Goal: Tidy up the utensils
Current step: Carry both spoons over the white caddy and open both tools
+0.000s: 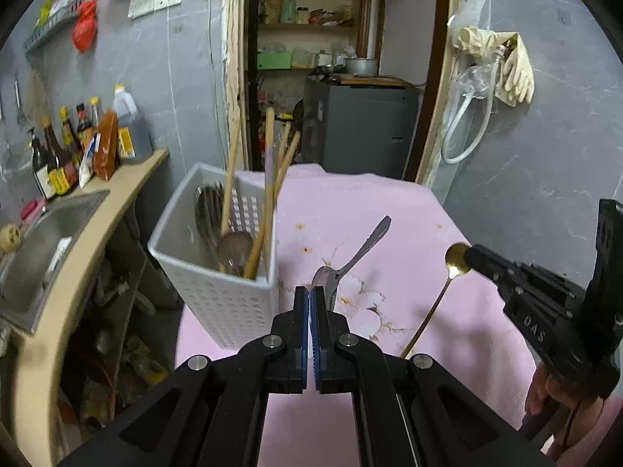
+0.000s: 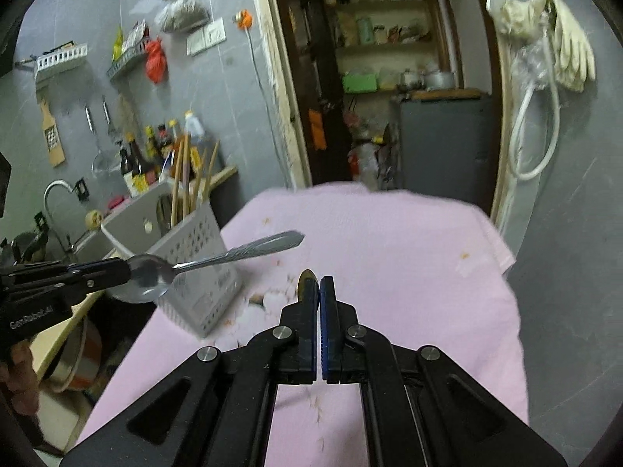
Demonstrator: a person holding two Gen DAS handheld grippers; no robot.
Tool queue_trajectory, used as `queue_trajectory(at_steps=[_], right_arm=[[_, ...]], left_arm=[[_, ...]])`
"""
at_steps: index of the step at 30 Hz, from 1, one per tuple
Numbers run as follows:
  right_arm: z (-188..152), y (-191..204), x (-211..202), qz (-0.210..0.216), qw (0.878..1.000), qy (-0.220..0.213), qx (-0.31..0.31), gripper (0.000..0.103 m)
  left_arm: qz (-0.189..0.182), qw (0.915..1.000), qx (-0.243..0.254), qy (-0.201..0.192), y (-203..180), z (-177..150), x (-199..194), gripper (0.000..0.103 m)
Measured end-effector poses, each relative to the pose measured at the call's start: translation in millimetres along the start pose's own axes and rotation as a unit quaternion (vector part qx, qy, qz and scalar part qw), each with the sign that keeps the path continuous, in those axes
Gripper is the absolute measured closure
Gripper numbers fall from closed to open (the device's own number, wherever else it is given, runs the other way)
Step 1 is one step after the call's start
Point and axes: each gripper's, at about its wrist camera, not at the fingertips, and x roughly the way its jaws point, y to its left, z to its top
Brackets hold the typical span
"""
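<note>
From the left wrist view, the left tongs (image 1: pixel 310 295) are clenched on the bowl of a silver metal tablespoon (image 1: pixel 352 258), which pokes out just past their tips. Its long axis runs away from the tongs, up and to the right, handle end farthest from them, above the pink flowered cloth on the worktop (image 1: pixel 370 214). To the left of these tongs, close by, stands a white perforated plastic basket (image 1: pixel 218 295) with wooden chopsticks and a wooden ladle (image 1: pixel 233 210) leaning upright inside. On the right, the right tongs (image 1: pixel 469 258) grip a thin gold-coloured spoon (image 1: pixel 451 268) by its small round bowl; its slender handle hangs down and to the left, toward the camera.

From the right wrist view, the right tongs (image 2: pixel 319 286) are clamped shut, with only the gold bowl's edge (image 2: pixel 305 274) showing above their tips. To their left, the left tongs (image 2: pixel 126 268) hold the tablespoon (image 2: pixel 233 255) nearly level, handle pointing right, in front of the basket (image 2: pixel 202 249). A hand (image 2: pixel 17 366) grips that tool's handle below.
</note>
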Motion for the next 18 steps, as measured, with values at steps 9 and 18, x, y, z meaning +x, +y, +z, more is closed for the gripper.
queue_trajectory(at_steps=[9,18], right_arm=[[52.2,30.2,-24.8,-0.009,0.997,-0.07,-0.023,0.101],[113.3,85.4,-30.9,0.009,0.988,-0.136,-0.065,0.101]], left_arm=[[0.001,0.9999,0.008,-0.008,32.6,33.9,-33.7,0.101],[0.036,0.999,0.011,-0.023,71.8,60.9,-65.6,0.101]])
